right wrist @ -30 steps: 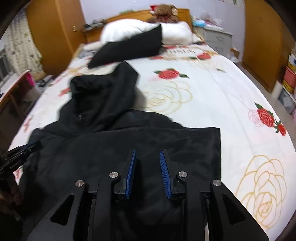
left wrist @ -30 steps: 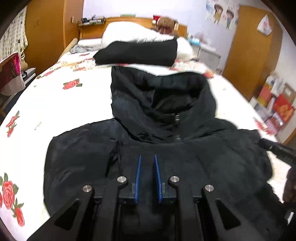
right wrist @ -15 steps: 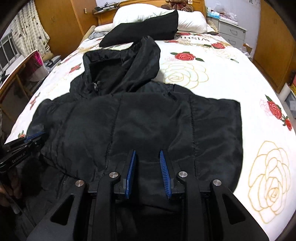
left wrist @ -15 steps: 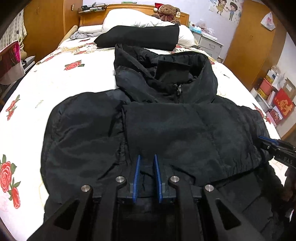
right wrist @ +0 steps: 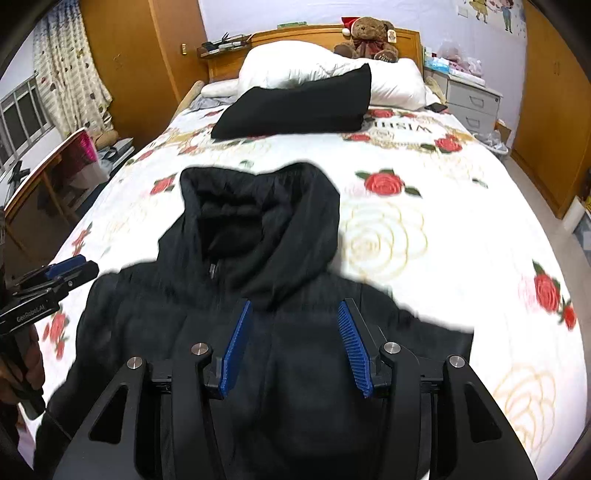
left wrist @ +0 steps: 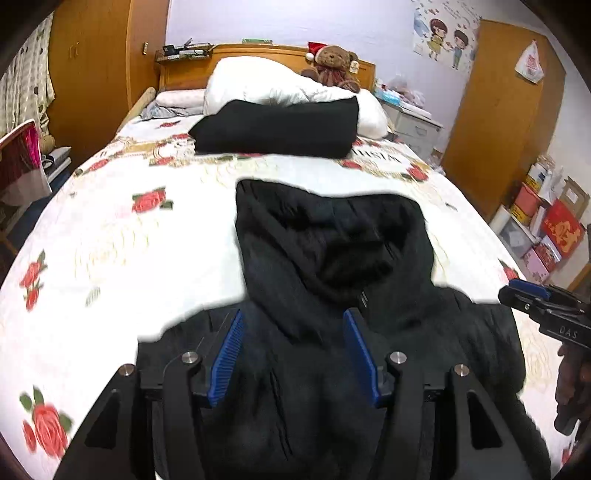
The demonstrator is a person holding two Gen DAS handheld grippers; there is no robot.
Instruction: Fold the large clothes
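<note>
the black hooded jacket (left wrist: pixel 332 369) is lying on the bed (left wrist: pixel 147 240), bottom folded up, hood still out; both the left hand-held gripper (left wrist: pixel 291 354) and right hand-held gripper (right wrist: pixel 295 347) have just been opening, empty.

The hooded jacket (left wrist: pixel 332 295) is plain black all over, hood and body alike. The bedsheet (right wrist: pixel 424 206) under it is white, printed with red roses on green leaves and with pale gold outline roses. At twelve o'clock on the bed a folded garment (left wrist: pixel 280 127) is also solid black, lying against a white pillow (right wrist: pixel 310 66). The teddy bear (right wrist: pixel 369 37) is brown and wears a red and white hat. Each tool (left wrist: pixel 291 325) (right wrist: pixel 293 332) has a black frame and ribbed blue pads (left wrist: pixel 227 360). Headboard (left wrist: pixel 258 51) and wardrobes (right wrist: pixel 554 92) are orange-brown wood; the wall (left wrist: pixel 295 18) is pale lilac.
</note>
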